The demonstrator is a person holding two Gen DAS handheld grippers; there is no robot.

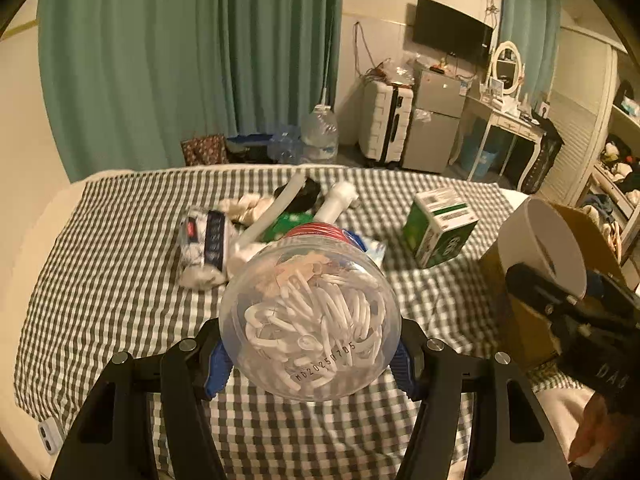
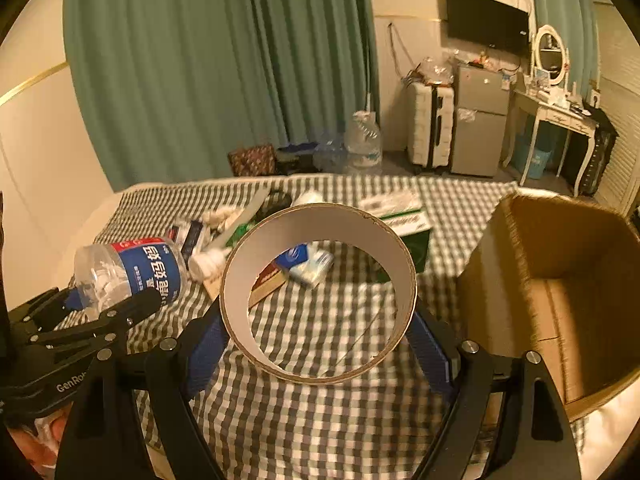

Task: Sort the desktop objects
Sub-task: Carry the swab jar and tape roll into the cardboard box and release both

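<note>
left gripper [image 1: 310, 354]: clamped on clear plastic jar [image 1: 310, 320], blue pads pressed on both sides of the jar near its base, jar bottom faces the camera, held off the bed
clear plastic jar: full of white plastic clips, red lid at far end, blue label seen from right wrist view [image 2: 132, 272], tilted, lid end pointing away
right gripper [image 2: 318, 344]: clamped on tape roll [image 2: 316, 300], blue pads against its outer wall left and right, roll held up above the bed
tape roll: wide cardboard ring, white inside, brown edge, hole faces the camera, bed visible through it
cardboard box [image 2: 560, 288]: open top, brown, just right of the right gripper, sits at bed edge
bed [image 1: 120, 280]: green-and-white checked sheet, carries all loose items
green box [image 1: 438, 226]: on sheet, right of middle, tilted
tissue pack [image 2: 310, 262]: blue-white, on sheet, seen through the ring
pile at middle [image 1: 256, 216]: rolled socks, white tubes, dark item, touching one another
background: green curtains [image 1: 180, 60], white suitcase [image 1: 386, 122], small fridge [image 1: 434, 128], TV [image 1: 452, 32]
</note>
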